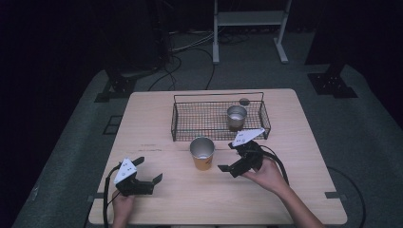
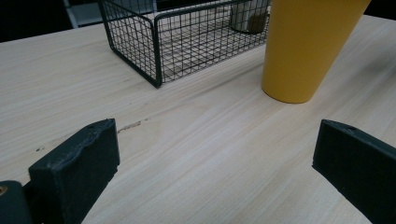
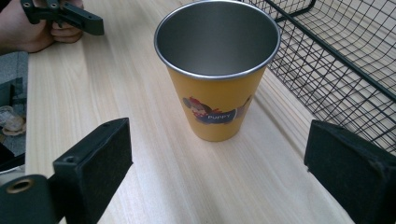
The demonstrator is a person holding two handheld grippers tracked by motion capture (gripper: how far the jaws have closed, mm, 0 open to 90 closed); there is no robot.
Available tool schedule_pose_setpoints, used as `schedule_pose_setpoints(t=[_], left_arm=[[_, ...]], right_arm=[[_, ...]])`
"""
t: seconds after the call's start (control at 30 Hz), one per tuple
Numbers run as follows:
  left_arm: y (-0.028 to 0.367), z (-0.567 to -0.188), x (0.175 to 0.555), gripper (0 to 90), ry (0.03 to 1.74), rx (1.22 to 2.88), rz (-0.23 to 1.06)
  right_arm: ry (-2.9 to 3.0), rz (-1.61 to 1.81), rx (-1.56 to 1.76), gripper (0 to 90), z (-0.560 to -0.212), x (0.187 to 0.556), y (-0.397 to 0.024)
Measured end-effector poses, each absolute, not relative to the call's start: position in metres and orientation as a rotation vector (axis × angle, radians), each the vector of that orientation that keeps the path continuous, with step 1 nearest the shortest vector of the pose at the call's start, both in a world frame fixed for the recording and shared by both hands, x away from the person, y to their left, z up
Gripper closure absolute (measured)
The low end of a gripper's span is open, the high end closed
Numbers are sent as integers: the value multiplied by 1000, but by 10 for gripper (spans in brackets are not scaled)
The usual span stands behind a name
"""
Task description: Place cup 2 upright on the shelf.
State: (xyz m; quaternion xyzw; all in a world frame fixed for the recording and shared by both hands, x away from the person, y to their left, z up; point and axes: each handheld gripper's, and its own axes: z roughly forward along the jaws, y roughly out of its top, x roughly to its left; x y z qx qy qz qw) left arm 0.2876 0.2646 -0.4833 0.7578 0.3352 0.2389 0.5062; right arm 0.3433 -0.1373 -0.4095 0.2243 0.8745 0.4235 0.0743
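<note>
Standing by the near edge of the table (image 1: 157,209), I see the left gripper (image 1: 151,171) resting low at the near left, jaws spread apart with nothing between them. To the right and a little farther in, the right gripper (image 1: 227,161) is also spread wide and empty, aimed leftward at the yellow cup (image 1: 202,153), which stands upright near the table's middle, just in front of the wire basket (image 1: 180,128). That cup looks like thin steel under a yellow coat: light, stiff and probably slick, so I judge a squeeze across its lower body safer than one at the flared rim, which might tip it. Bare wood lies left of and near the cup, giving open room; the basket's front wall sits close behind it, leaving little slack there. Inside the basket, toward its right end, stands a plain metal cup (image 1: 236,117).
</note>
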Motion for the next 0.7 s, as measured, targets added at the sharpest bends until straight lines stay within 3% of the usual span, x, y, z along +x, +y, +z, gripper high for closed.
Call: schedule_pose_setpoints(t=[0.7], left_arm=[[265,-483,288,0,808,1828,576]], right_arm=[[2626,1271,674,26,-427,359,-106]])
